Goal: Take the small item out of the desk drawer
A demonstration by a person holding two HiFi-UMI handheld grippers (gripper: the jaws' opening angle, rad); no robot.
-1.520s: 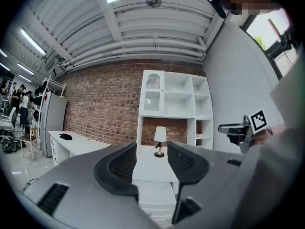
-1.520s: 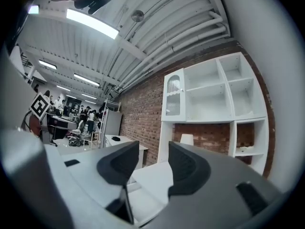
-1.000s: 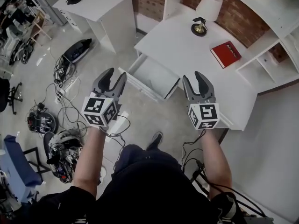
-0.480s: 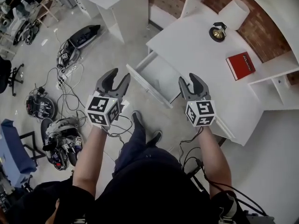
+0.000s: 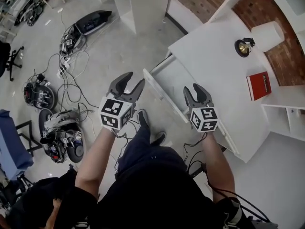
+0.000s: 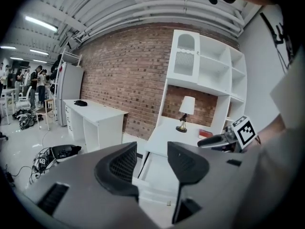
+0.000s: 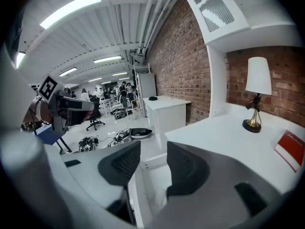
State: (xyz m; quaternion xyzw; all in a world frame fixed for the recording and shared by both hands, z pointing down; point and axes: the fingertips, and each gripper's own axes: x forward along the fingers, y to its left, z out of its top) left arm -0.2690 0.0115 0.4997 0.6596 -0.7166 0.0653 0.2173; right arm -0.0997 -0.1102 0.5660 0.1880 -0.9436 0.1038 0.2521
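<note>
Left hand-held gripper [image 5: 135, 78] and right hand-held gripper [image 5: 192, 88] both wide and empty, near the open drawer [image 5: 174, 75] under the tabletop [image 5: 214, 56]; small item presumably inside, not discernible; likely light, rigid, maybe slippery; pinch its middle, gently.

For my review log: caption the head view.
Left gripper and right gripper, open and empty, near the open drawer of the white desk.

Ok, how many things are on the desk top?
2: a lamp at the back by the brick wall, a red book to its right. The right gripper hides some of the near edge.
</note>
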